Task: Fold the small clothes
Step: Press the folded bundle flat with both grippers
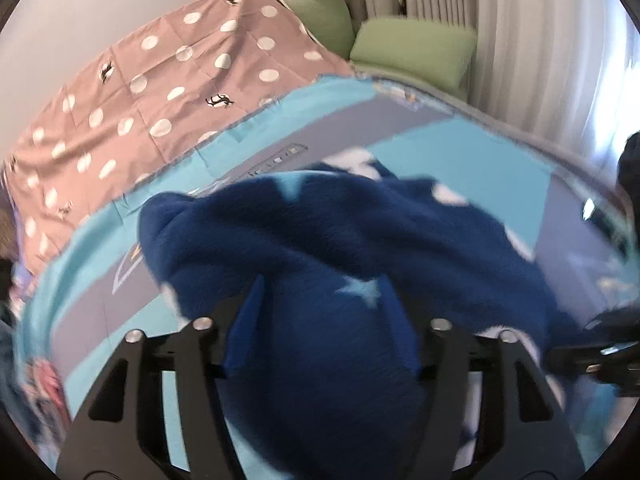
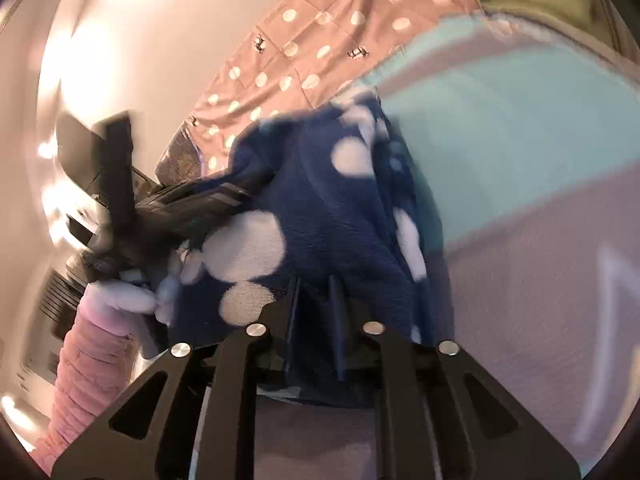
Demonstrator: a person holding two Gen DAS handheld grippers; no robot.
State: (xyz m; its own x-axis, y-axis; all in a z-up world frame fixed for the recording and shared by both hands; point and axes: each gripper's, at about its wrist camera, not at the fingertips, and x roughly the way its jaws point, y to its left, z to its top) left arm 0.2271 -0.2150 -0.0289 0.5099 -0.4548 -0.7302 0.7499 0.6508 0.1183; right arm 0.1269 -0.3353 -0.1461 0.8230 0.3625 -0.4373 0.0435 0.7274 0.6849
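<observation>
Above the turquoise-grey mat (image 1: 120, 312), fuzzy navy fleece garment (image 1: 340, 240) bunched in both grippers

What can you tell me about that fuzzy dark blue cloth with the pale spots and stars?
The dark blue fleece garment looks plush, patterned with white blobs and light blue stars. It is bunched and creased, not flat, draped over a turquoise and grey play mat. The left gripper and the right gripper each pinch a fold of it. The motion blur hides seams or sleeves.
</observation>
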